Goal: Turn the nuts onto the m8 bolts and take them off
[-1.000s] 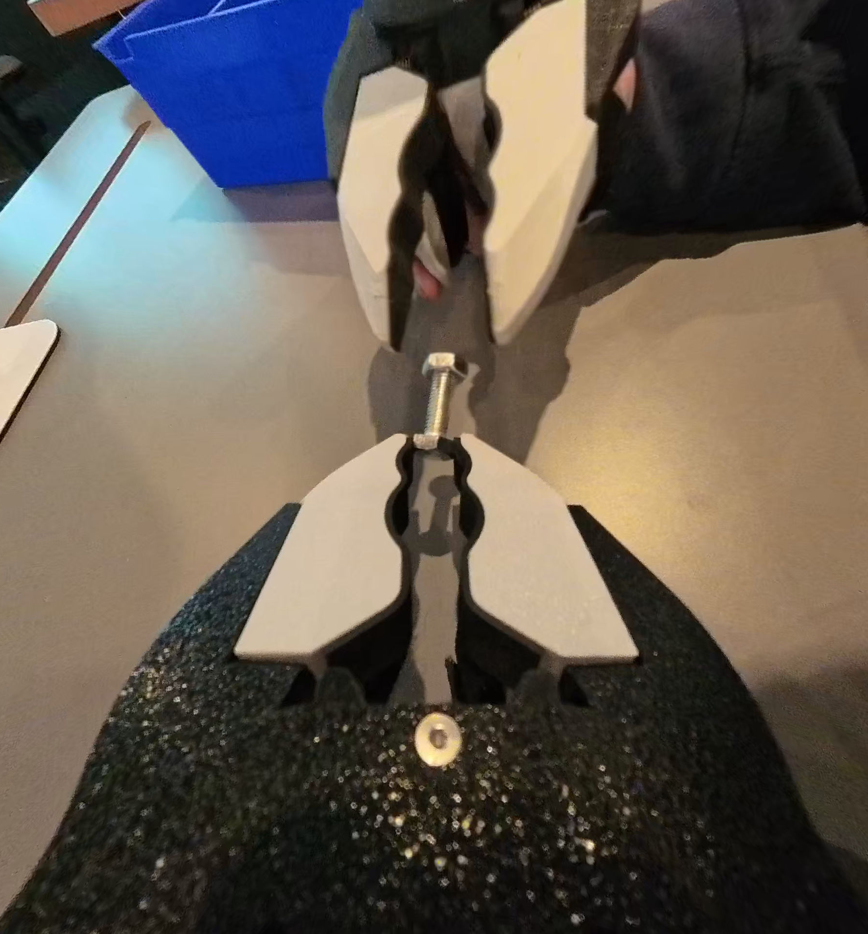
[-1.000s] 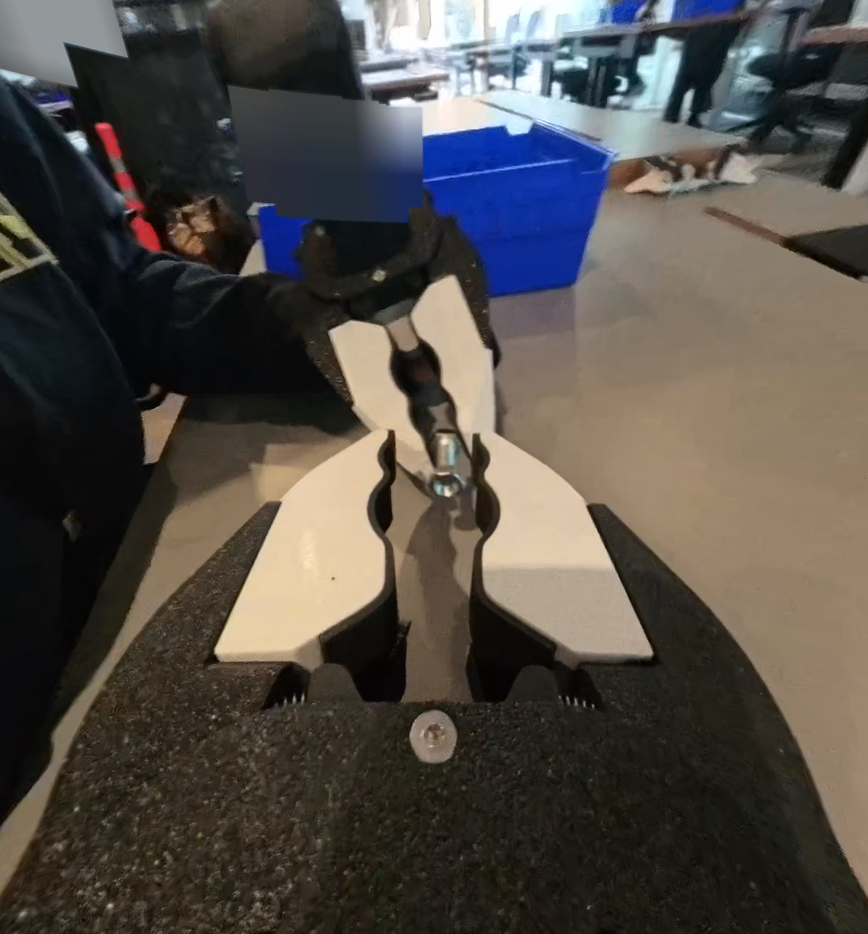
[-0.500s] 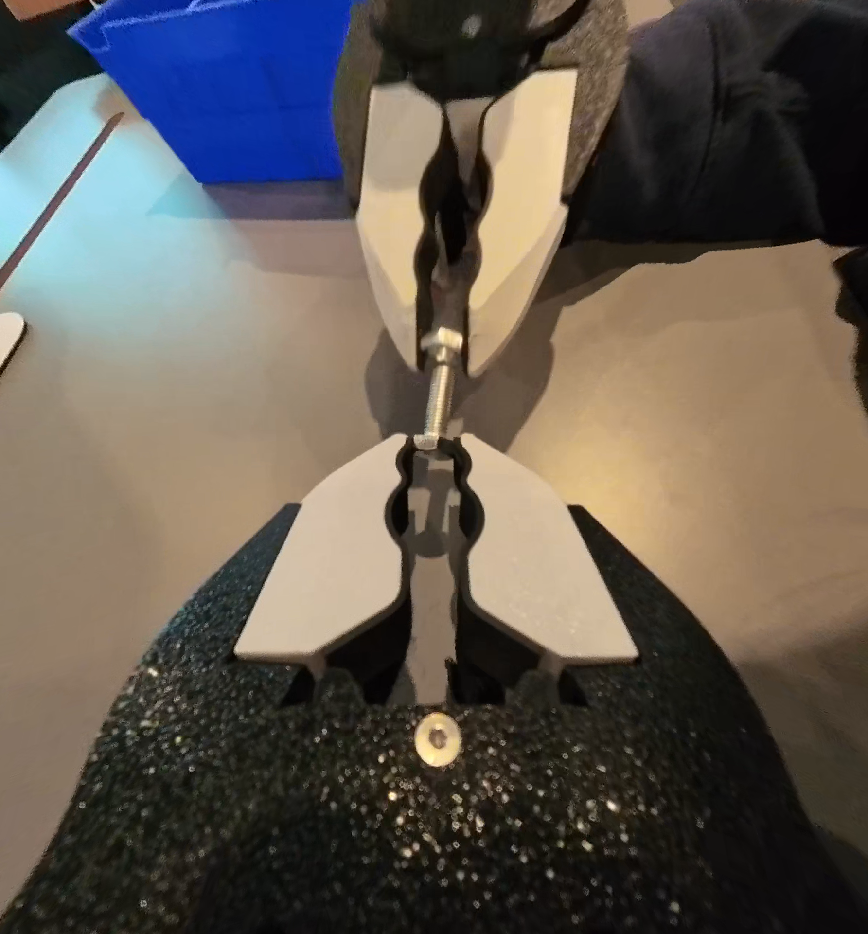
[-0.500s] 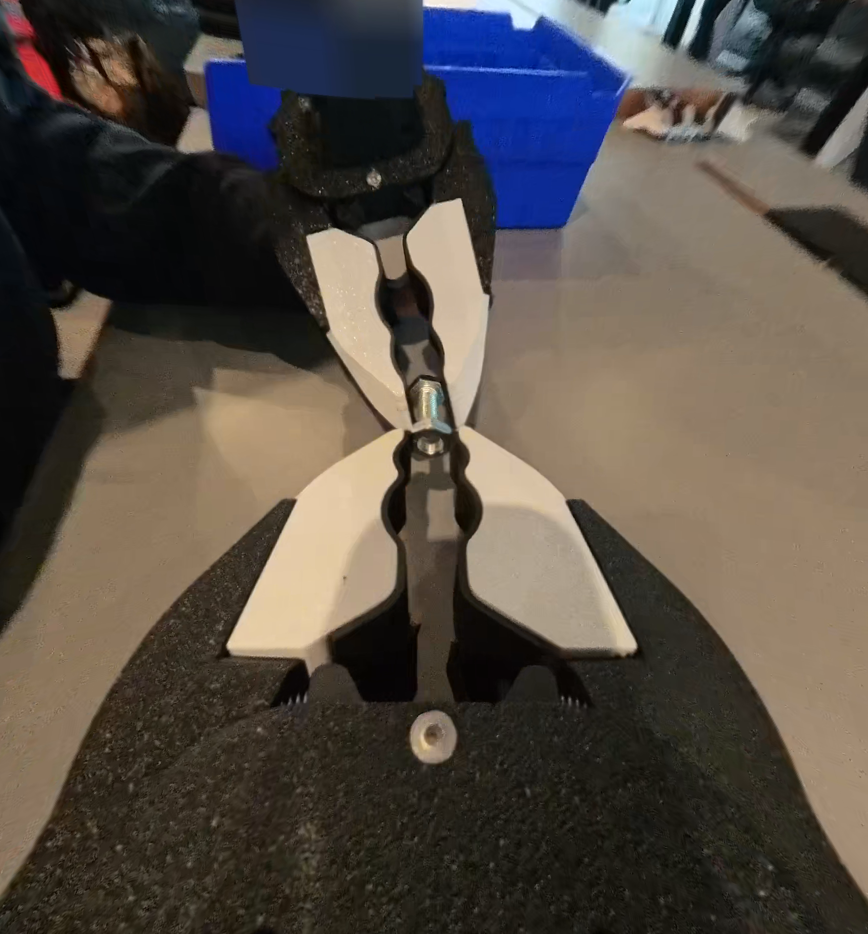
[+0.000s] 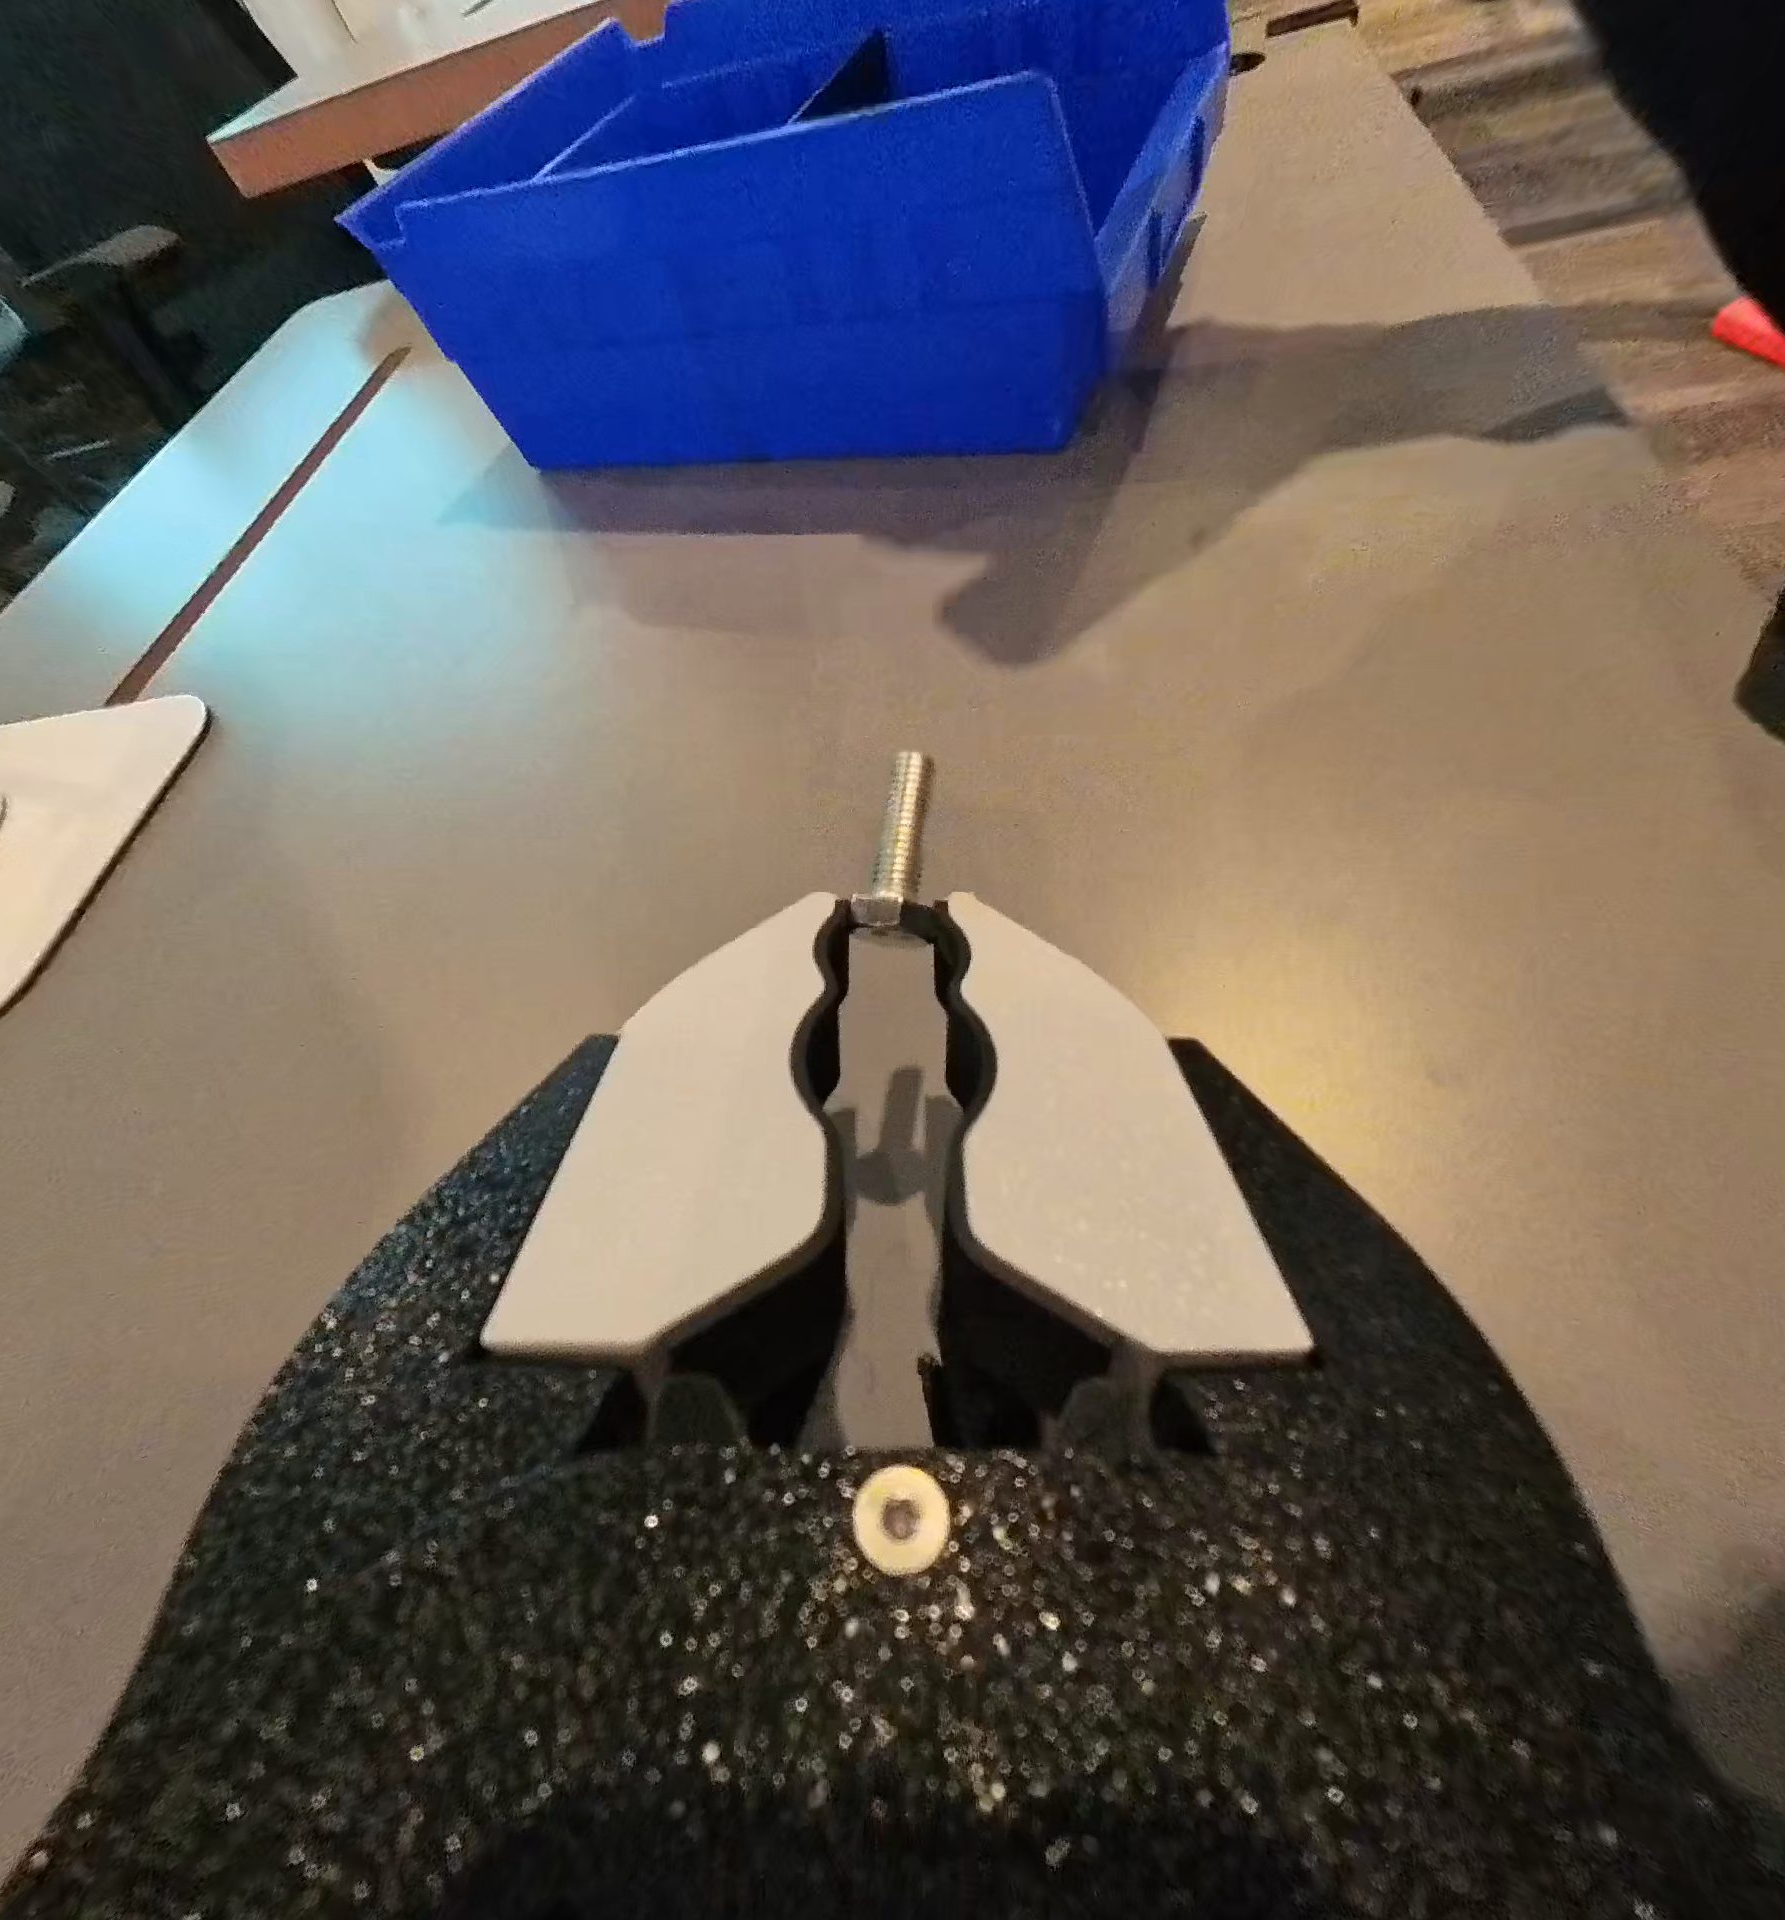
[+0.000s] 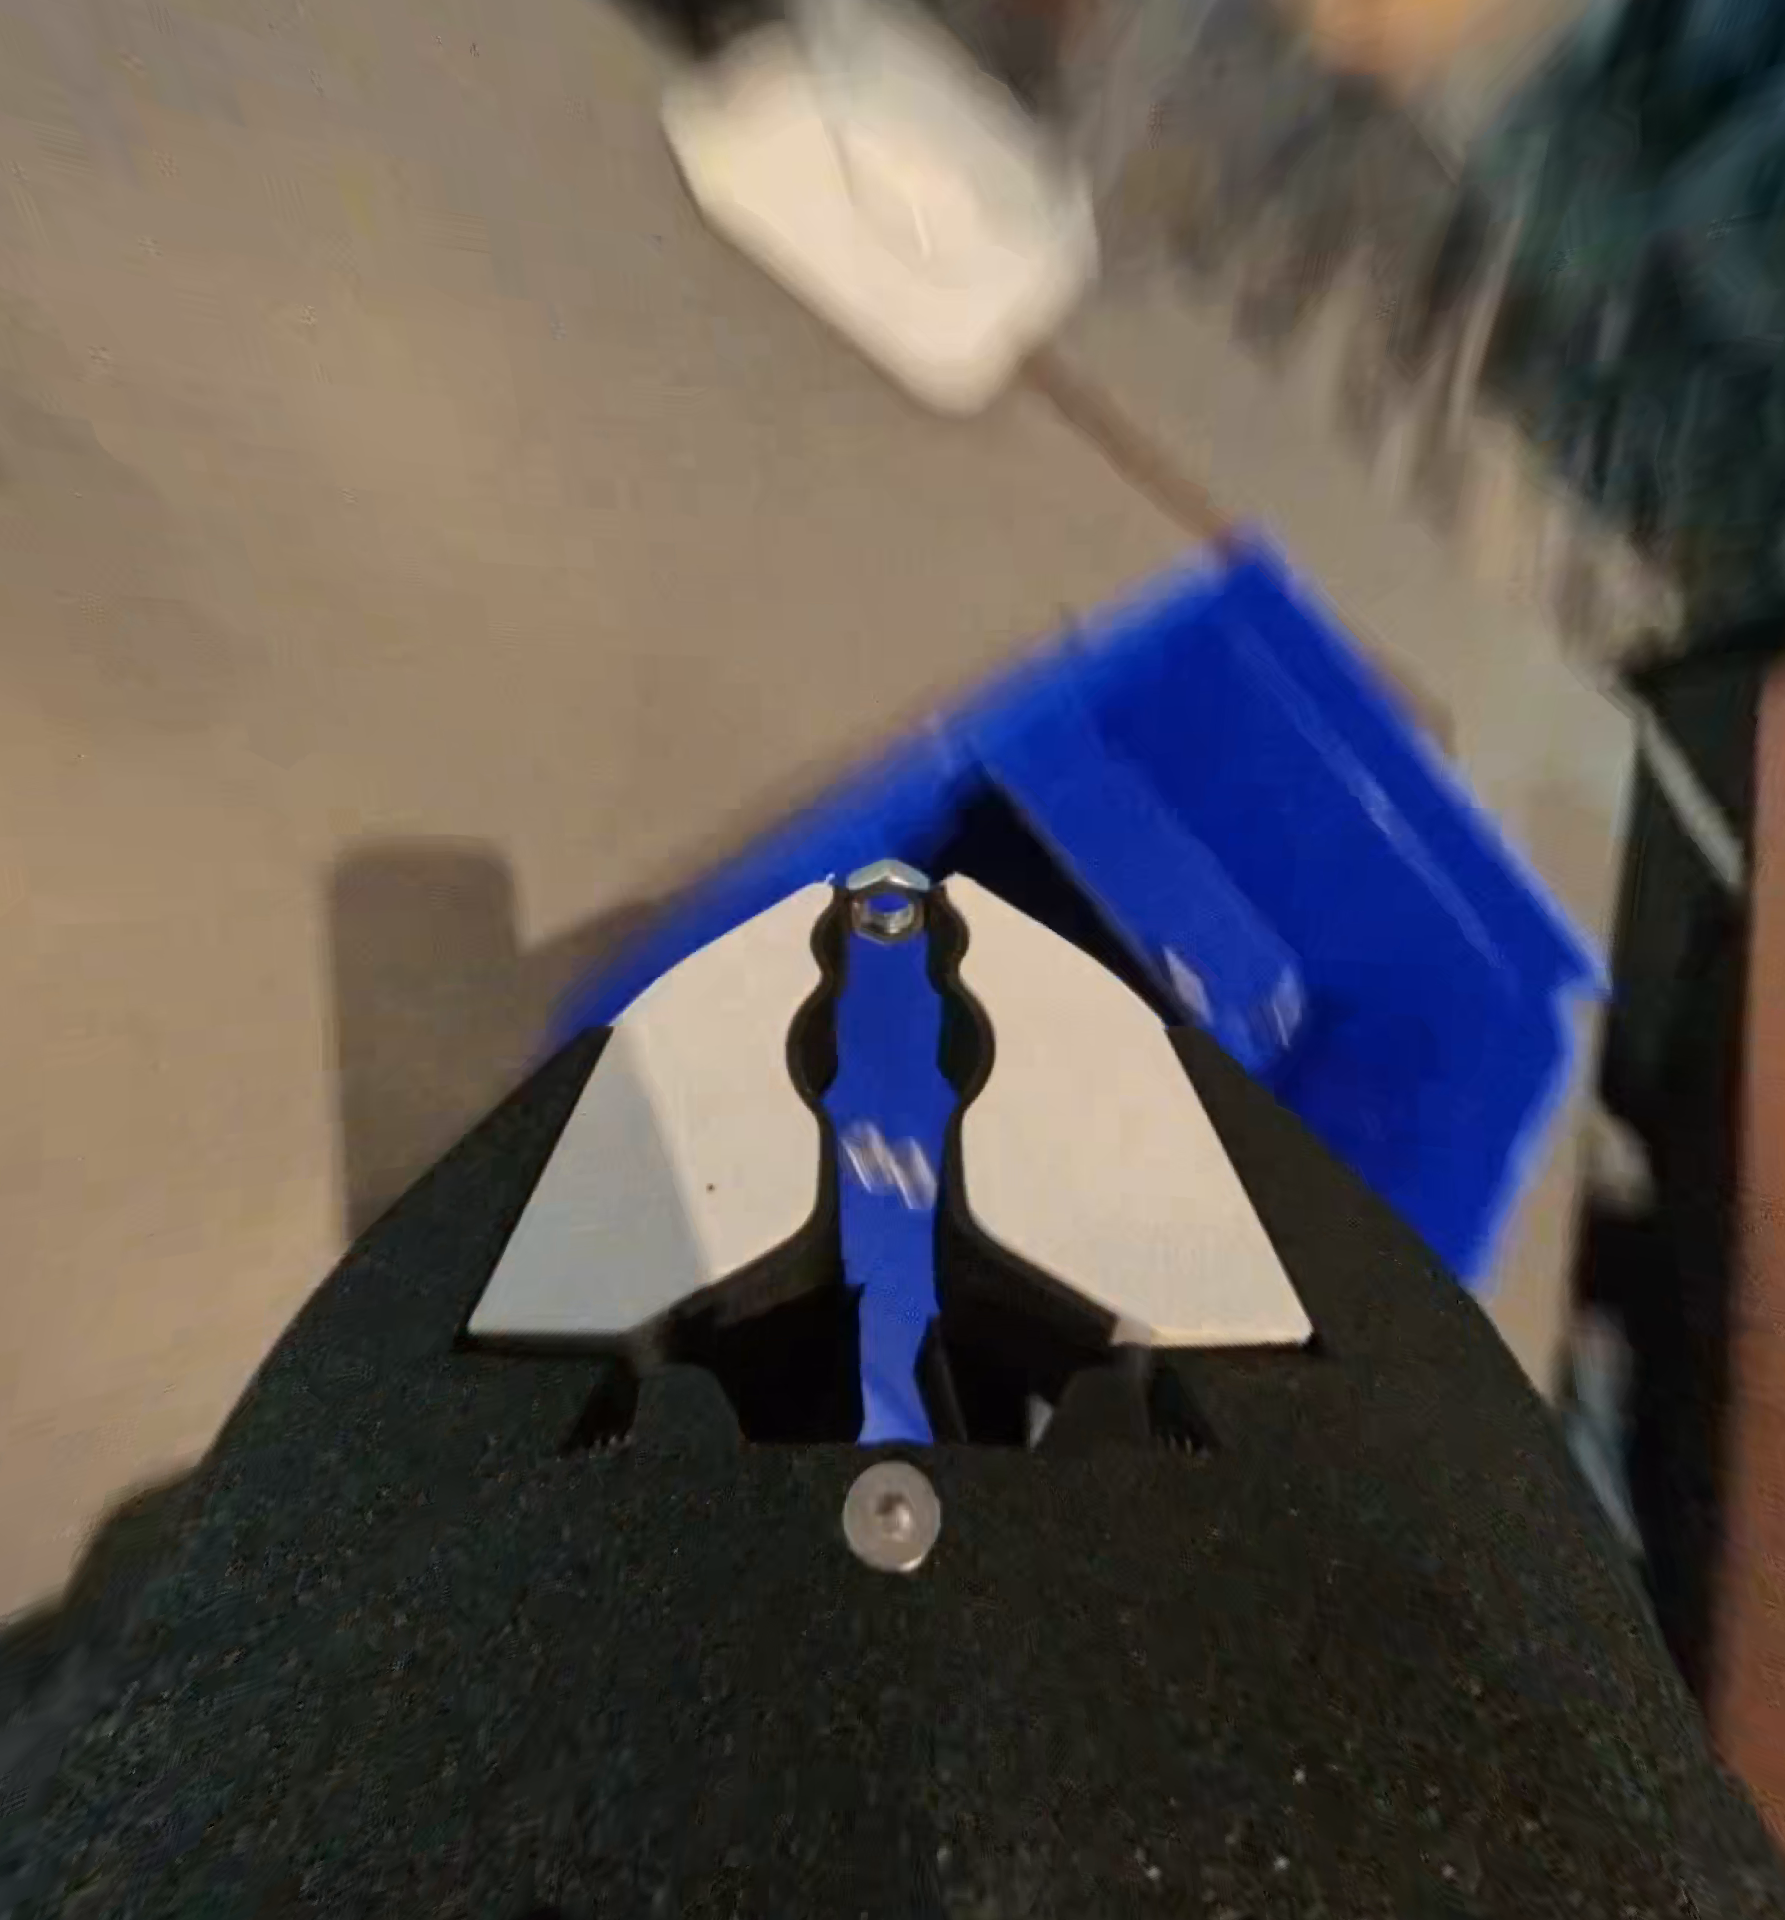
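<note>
**Bolt and nut held apart, one in each gripper**

The left gripper (image 5: 890,912) is clamped on the hex head of a silver bolt (image 5: 900,831), its two grey fingertips pressing the head from either side. The bare threaded shank points toward 12 o'clock, above the grey worktop (image 5: 1283,831). A blue bin (image 5: 794,343) stands on the worktop farther off at 12 o'clock, and a white board (image 5: 36,842) lies at 9 o'clock.

The right gripper (image 6: 888,906) is closed on a small silver hex nut (image 6: 888,902), pinched at its very tips with the hole facing the camera. This view is blurred and tilted; the blue bin lies behind the tips toward 2 o'clock. The left gripper with the bolt shows faintly at 1 o'clock, well apart from the nut.
</note>
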Demonstrator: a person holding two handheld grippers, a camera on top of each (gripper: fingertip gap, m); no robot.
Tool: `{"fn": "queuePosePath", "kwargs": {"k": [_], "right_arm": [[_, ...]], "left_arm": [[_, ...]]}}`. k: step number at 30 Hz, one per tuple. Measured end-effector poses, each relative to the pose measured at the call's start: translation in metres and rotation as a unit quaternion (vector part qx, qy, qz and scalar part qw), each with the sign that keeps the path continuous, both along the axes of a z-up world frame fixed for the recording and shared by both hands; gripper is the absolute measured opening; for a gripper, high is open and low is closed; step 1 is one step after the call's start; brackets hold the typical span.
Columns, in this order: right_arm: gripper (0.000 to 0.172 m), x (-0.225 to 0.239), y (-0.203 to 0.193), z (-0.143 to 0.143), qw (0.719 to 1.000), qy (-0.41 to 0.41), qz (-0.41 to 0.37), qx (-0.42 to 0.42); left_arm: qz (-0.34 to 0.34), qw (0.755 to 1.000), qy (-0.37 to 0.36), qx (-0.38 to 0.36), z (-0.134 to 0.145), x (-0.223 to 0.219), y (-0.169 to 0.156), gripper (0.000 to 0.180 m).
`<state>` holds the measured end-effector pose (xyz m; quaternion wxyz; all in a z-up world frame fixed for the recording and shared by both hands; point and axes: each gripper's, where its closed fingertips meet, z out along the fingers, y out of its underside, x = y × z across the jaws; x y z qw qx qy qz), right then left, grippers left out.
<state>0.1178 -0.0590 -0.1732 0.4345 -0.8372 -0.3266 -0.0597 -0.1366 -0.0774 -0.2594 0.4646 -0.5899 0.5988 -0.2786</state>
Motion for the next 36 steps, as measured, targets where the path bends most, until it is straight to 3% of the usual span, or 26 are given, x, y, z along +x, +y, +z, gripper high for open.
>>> {"fn": "queuePosePath", "kwargs": {"k": [1,4,8,11,13,16,18,20,22,25,29,36], "right_arm": [[0.014,0.037,-0.003,-0.021,0.996,-0.047,-0.043,-0.062],[0.015,0.094,-0.014,-0.083,0.962,-0.110,-0.071,-0.239],[0.015,0.106,-0.016,-0.116,0.934,-0.159,-0.034,-0.317],[0.014,0.105,-0.013,-0.126,0.927,-0.161,-0.019,-0.339],[0.024,0.109,-0.013,-0.125,0.925,-0.167,-0.031,-0.340],[0.029,0.100,-0.011,-0.089,0.951,-0.149,-0.073,-0.262],[0.027,0.054,-0.011,-0.051,0.980,-0.095,-0.041,-0.168],[0.021,-0.040,-0.019,-0.019,0.991,-0.004,0.110,-0.070],[0.018,-0.130,-0.042,-0.009,0.963,0.055,0.261,-0.028],[0.023,-0.201,-0.053,-0.029,0.935,0.064,0.349,-0.016],[0.021,-0.239,-0.055,-0.046,0.911,0.122,0.392,-0.036],[0.008,-0.248,-0.053,-0.054,0.908,0.135,0.396,-0.038]], "left_arm": [[0.000,1.000,-0.003,0.002,0.001,0.001,-0.001,0.015],[-0.004,1.000,-0.008,0.010,0.004,0.003,-0.003,0.015],[-0.011,1.000,-0.005,0.015,0.003,0.006,-0.008,0.015],[-0.015,1.000,-0.004,0.019,0.003,0.008,-0.010,0.015],[-0.016,1.000,-0.006,0.022,0.004,0.009,-0.011,0.014],[-0.014,0.999,-0.013,0.032,0.007,0.010,-0.011,0.015],[-0.011,0.999,-0.021,0.038,0.010,0.010,-0.011,0.015],[-0.013,0.998,-0.033,0.043,0.014,0.010,-0.013,0.015],[-0.022,0.998,-0.046,0.049,0.018,0.012,-0.015,0.015],[-0.036,0.996,-0.058,0.052,0.020,0.013,-0.020,0.015],[-0.044,0.996,-0.055,0.059,0.020,0.015,-0.024,0.015],[-0.058,0.995,-0.055,0.059,0.020,0.018,-0.030,0.015]]}}
